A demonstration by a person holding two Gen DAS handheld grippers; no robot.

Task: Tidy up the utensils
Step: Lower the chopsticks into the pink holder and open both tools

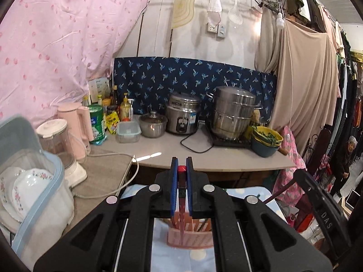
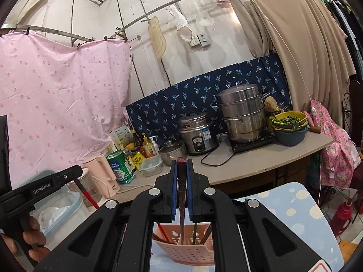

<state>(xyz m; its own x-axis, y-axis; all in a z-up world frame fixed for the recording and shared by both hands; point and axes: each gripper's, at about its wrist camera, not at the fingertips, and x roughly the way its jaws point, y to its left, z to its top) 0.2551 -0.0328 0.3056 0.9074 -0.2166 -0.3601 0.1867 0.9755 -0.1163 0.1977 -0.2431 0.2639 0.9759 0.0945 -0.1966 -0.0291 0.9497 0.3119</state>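
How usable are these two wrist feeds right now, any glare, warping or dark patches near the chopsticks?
Left wrist view: strong fisheye bending at the edges, a bright glare streak on the counter, red-tipped chopstick sharp between the left gripper fingers. Right wrist view: same warping, horizon tilted, pink holder dim under the right gripper.

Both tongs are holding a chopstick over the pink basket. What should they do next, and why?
Probably lower them a little, then let go. The left tongs and right tongs each pinch a chopstick pointing down into the pink basket, where other chopsticks already stand.
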